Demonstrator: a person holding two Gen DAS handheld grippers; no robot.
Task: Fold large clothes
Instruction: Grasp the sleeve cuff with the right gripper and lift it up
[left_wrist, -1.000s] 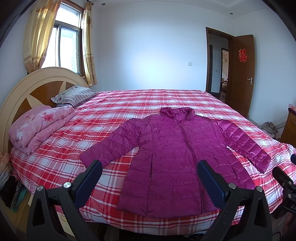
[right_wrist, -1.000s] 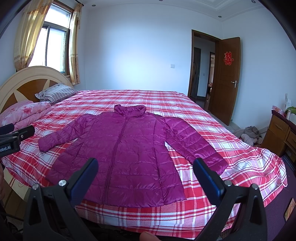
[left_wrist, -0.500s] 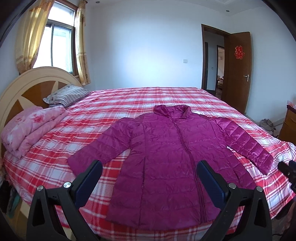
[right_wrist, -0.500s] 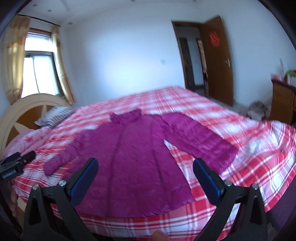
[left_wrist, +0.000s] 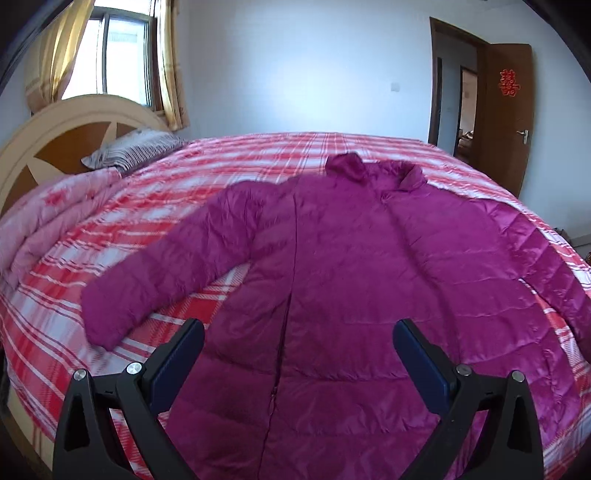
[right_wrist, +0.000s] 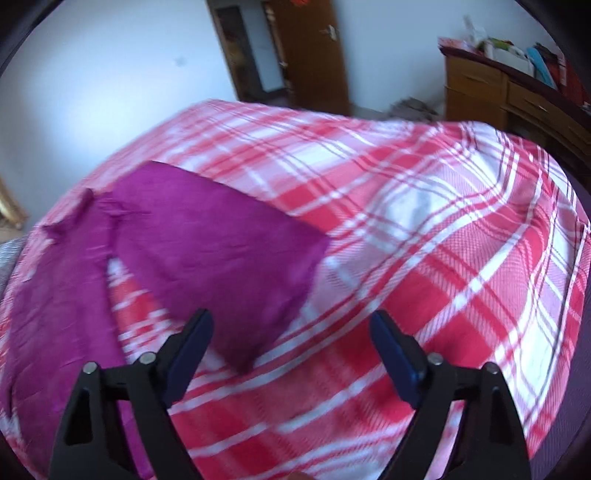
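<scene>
Jacket (left_wrist: 369, 280) now fills both my views: I've closed in, right gripper (right_wrist: 291, 343) nearing its sleeve cuff (right_wrist: 258, 288), left gripper (left_wrist: 297, 350) over the hem, fingers all released, folding unstarted.

- I'm looking at a bed (left_wrist: 236, 173) covered by a red, pink and white checked bedspread (right_wrist: 424, 206), with a curved cream and brown headboard (left_wrist: 55, 144) at its left end.
- A purple padded jacket (left_wrist: 351, 280) lies flat on the bedspread, collar toward the far side, front up, zip closed.
- Its sleeves are spread out to both sides; in my right view one sleeve (right_wrist: 221, 258) slants across the checks, its cuff near the bed's front edge.
- A striped pillow (left_wrist: 133, 149) rests by the headboard.
- A folded pink flowered quilt (left_wrist: 44, 229) lies just beside the pillow, along the left edge.
</scene>
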